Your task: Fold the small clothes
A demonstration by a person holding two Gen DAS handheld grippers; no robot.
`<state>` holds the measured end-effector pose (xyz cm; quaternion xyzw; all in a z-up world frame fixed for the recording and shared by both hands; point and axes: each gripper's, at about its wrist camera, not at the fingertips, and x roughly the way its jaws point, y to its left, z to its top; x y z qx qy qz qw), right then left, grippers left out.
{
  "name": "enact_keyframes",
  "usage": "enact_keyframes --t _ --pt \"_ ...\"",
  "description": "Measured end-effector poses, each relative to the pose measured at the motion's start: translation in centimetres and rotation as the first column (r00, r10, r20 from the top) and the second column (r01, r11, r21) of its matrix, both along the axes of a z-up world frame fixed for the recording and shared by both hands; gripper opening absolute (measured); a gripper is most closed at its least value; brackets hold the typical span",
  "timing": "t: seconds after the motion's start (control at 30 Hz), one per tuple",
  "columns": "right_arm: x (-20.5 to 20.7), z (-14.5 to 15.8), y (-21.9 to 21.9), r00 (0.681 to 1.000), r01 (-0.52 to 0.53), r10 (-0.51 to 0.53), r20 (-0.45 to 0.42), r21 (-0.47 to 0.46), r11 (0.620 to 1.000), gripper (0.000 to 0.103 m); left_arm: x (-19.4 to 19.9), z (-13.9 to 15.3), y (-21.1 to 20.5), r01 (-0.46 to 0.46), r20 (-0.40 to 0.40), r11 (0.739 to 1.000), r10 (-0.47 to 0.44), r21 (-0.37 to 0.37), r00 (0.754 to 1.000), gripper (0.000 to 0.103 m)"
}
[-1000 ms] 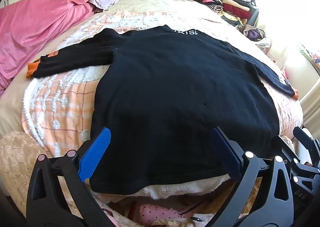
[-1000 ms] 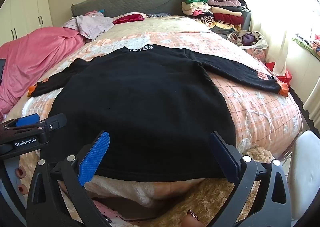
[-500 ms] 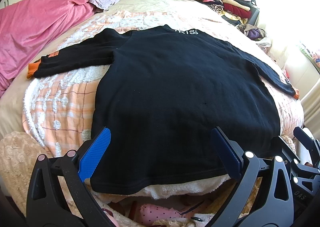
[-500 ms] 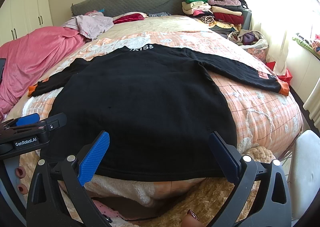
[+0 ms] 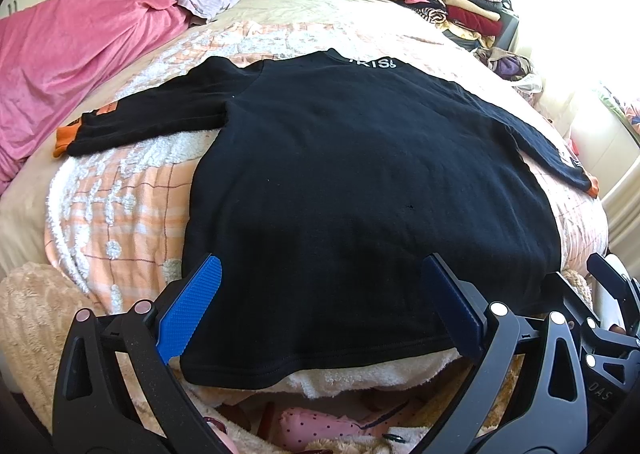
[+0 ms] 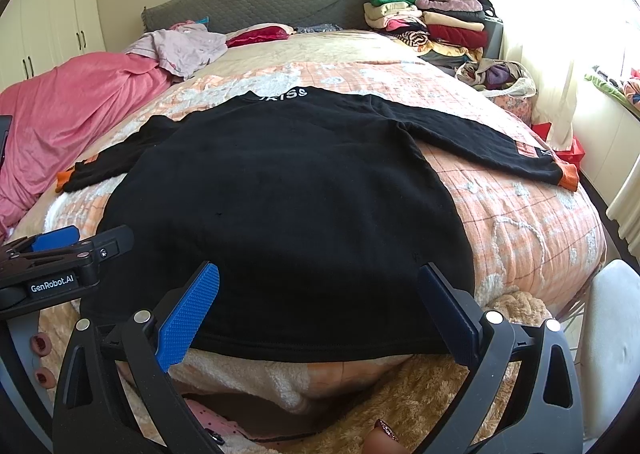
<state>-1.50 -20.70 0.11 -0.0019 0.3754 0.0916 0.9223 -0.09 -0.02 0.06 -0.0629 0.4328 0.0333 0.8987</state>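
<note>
Right wrist view: I read "GenRobot.AI" on my left claw point(image 6: 76, 244); both claws spread, right claw point(image 6: 318, 306) over the black sweater point(image 6: 288, 190) lettered "KISS".

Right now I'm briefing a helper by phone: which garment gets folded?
On the bed's peach checked blanket, nearest the foot, lies a black long-sleeved top spread flat. Unlike the pink bedding and stacked clothes, it has orange cuffs and white collar lettering.

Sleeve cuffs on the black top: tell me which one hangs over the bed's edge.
Neither clearly hangs. The cuff of the black top on the window side lies nearest an edge; the other cuff lies beside the pink bedding.
</note>
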Motion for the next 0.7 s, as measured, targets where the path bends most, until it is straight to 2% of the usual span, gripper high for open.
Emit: enact_keyframes --t 0.7 --pt "0.02 -0.03 -0.04 1.0 0.0 0.0 0.001 -0.001 1.0 0.099 0.16 0.03 0.41 -0.006 -0.001 1.0 0.006 0.001 1.0 0.094"
